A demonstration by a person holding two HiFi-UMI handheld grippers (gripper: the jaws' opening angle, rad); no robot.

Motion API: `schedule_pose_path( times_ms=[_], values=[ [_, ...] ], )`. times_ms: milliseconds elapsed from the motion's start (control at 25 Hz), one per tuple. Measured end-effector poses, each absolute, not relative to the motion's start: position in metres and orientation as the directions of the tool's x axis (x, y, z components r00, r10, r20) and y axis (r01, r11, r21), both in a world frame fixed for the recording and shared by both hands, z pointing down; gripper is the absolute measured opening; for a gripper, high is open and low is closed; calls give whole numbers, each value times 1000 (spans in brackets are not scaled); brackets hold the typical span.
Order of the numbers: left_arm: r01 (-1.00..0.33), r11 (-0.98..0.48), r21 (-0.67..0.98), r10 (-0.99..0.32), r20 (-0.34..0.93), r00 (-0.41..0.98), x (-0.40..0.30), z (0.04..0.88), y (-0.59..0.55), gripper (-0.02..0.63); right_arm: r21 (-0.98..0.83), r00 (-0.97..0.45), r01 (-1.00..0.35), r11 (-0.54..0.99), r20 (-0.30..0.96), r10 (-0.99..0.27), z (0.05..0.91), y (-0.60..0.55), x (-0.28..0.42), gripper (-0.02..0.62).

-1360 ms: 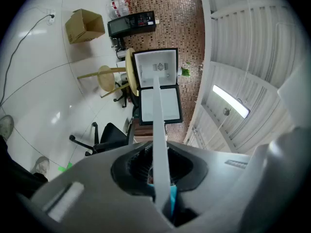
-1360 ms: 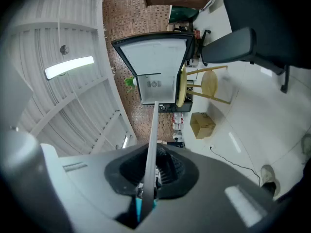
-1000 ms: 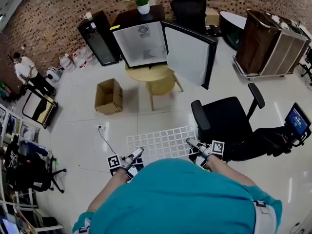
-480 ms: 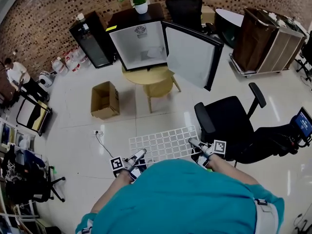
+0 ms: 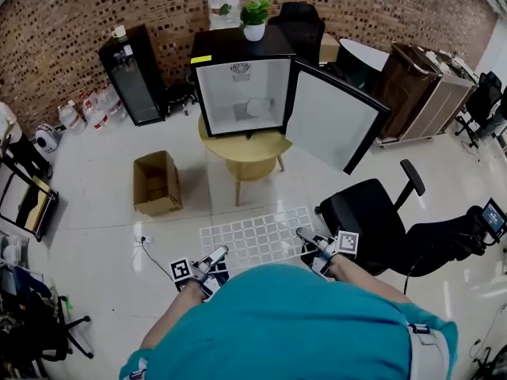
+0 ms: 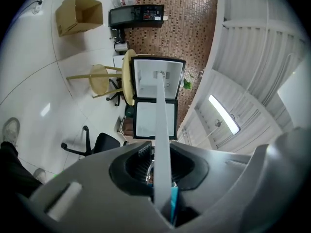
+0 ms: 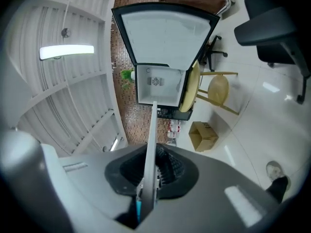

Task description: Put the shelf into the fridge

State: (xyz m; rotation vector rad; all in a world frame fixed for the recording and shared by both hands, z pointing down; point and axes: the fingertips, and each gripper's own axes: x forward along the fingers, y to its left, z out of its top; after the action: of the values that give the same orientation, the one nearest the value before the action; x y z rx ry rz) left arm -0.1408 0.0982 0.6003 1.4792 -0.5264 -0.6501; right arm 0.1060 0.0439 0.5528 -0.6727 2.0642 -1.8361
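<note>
The carry is the step in hand. The shelf (image 5: 257, 234) is held flat in the air over the floor (image 5: 103, 212), just in front of the person and well apart from the fridge (image 5: 238, 44). The fridge stands on the round counter (image 5: 245, 145) with its door (image 5: 329, 125) swung wide to the right.

The shelf's left edge is taken by the left claw (image 5: 215, 256) and its right edge by the right claw (image 5: 305, 236). In the left gripper view the thin white edge is seen running straight between the jaws. Those jaws are opening at this moment, though the pads appear to be pressed on the edge, so the hold there is judged loose. The right claw is clenched narrowly on the opposite edge, with ridged pads against both faces.

Next, a firmer left hold is called for. The shelf would then have to be carried forward past the office chair (image 5: 372, 220), raised level with the opening, squared to the side walls and slid in flat.
</note>
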Motion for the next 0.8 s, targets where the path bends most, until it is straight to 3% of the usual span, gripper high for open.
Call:
schedule_pose_path(
  times_ms=[560,800],
  values=[
    [-13,-35,999,-723,-16,691,-172,608,39,109,-973,-879,-162,163,67,-473,562,-37,82,28],
    [-82,-102,991,-787,-30,617,-161,604,31,144,-965,-919,-78,250,-28,-394,554,-67,90,28]
  ],
)
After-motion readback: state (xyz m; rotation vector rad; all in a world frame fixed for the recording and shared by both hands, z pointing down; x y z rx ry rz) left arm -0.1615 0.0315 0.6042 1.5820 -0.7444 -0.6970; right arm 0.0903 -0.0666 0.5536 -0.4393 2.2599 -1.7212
